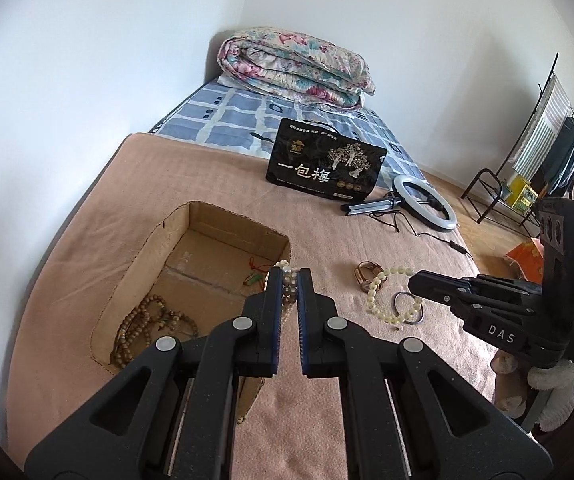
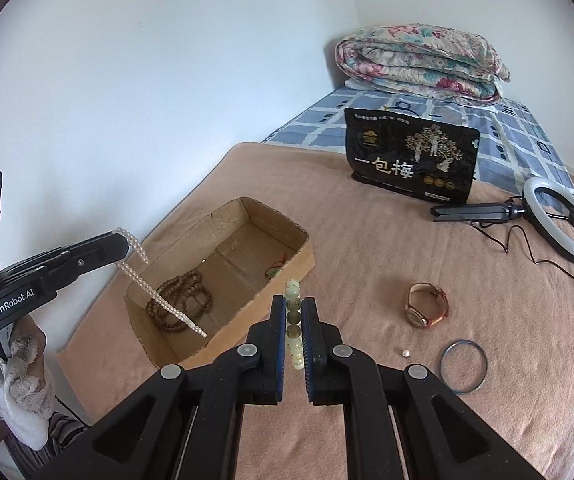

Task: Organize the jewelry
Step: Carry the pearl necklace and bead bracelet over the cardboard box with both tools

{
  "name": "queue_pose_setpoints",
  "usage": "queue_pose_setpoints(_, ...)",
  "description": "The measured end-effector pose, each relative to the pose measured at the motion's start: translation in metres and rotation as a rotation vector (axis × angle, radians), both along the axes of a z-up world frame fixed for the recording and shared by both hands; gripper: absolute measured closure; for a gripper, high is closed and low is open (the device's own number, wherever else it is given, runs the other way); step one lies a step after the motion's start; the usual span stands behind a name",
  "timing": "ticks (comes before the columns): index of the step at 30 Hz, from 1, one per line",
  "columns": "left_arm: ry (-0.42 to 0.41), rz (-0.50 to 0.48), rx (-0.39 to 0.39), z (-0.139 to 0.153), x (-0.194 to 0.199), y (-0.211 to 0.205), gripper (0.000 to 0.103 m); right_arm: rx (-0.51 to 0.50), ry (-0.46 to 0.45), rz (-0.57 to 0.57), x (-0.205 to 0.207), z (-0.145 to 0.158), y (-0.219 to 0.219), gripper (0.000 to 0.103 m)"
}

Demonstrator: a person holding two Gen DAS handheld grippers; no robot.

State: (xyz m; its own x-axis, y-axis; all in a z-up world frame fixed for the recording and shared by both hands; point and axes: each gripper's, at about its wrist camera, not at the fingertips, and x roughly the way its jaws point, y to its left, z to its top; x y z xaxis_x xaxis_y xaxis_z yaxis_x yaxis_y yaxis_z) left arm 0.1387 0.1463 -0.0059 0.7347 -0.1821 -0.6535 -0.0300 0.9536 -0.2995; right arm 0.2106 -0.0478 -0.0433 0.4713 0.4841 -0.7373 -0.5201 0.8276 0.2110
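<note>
My left gripper [image 1: 290, 276] is shut on a white pearl necklace [image 2: 155, 290], which dangles over the open cardboard box [image 2: 302, 261]. In the box lie brown wooden beads [image 2: 183, 300] and a small green pendant on a red cord [image 2: 274, 271]. My right gripper [image 2: 293, 305] is shut on a pale cream-green bead bracelet [image 1: 391, 294] and holds it just above the pink blanket, right of the box. A wristwatch [image 2: 425, 306] with a brown strap and a thin metal bangle [image 2: 464, 366] lie on the blanket. A single loose bead [image 2: 406, 353] lies near them.
A black snack bag [image 2: 413, 160] stands further back on the bed. A ring light [image 2: 563, 220] with tripod and cable lies at the right. A folded floral quilt [image 2: 423, 62] is at the head of the bed. A clothes rack [image 1: 543, 160] stands by the far right wall.
</note>
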Motion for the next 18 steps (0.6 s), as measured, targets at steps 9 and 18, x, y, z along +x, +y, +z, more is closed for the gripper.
queue_pose_setpoints(9, 0.033, 0.019, -0.004, -0.012, -0.007, 0.020, 0.098, -0.017, -0.003, 0.077, -0.001, -0.009, 0.054, 0.098)
queue_pose_setpoints(18, 0.086, 0.013, 0.004, -0.031, -0.010, 0.023, 0.098, -0.034, 0.016, 0.096, 0.008, -0.025, 0.088, 0.098)
